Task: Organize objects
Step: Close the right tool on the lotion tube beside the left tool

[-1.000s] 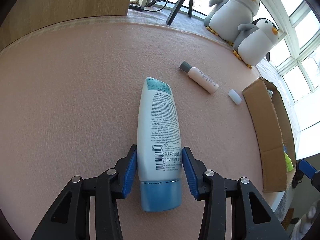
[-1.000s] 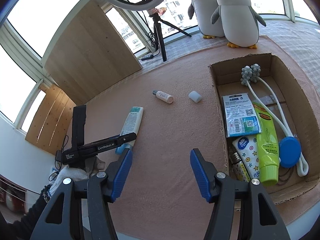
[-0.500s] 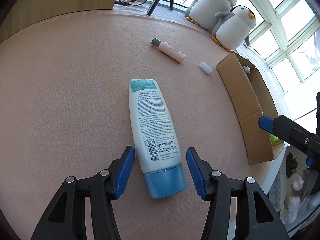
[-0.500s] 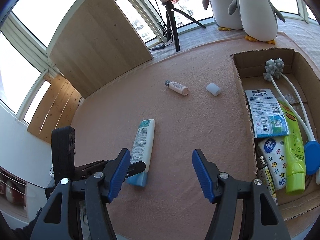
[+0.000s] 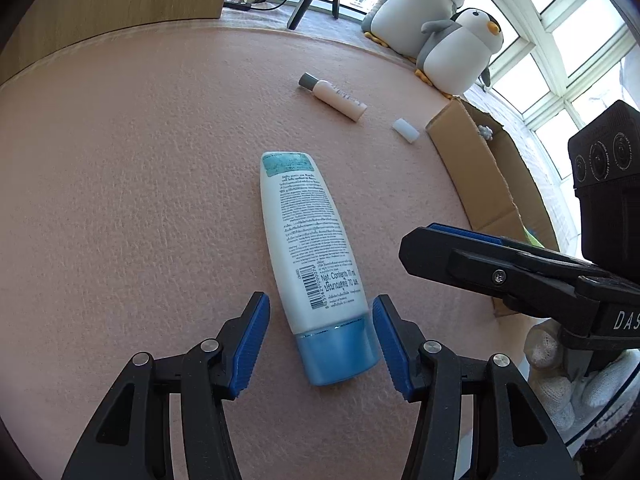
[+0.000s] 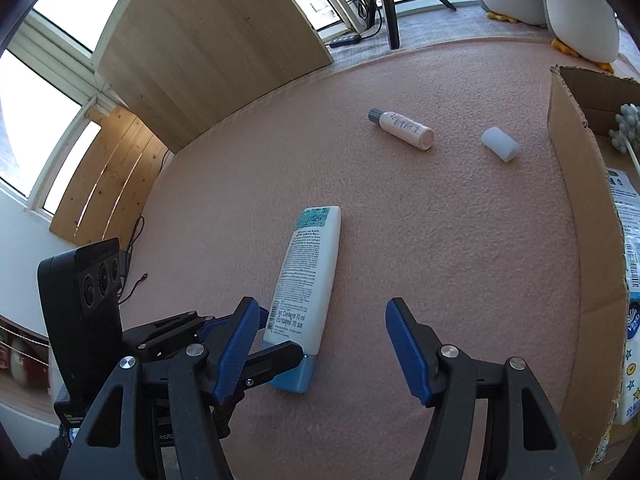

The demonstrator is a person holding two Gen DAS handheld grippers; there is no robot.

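A white tube with a blue cap (image 5: 312, 264) lies flat on the pink mat, cap toward me. My left gripper (image 5: 318, 342) is open, its blue pads on either side of the cap end without clamping it. In the right wrist view the same tube (image 6: 308, 280) lies ahead and left of my right gripper (image 6: 320, 344), which is open and holds nothing. The right gripper also shows from the side (image 5: 480, 256) in the left wrist view. Farther off lie a small bottle with a grey cap (image 5: 334, 96) and a small white cylinder (image 5: 405, 131).
An open cardboard box (image 6: 576, 200) stands at the right, with several packets and tubes inside. Two plush penguins (image 5: 440, 28) sit behind it by the window. A tripod (image 6: 386, 4) and a wooden panel (image 6: 208, 52) stand at the back. A gloved hand (image 5: 560, 372) holds the right gripper.
My left gripper has let go of the tube and drawn back a little, its jaws wider. The right gripper has swung left and come down close beside the tube.
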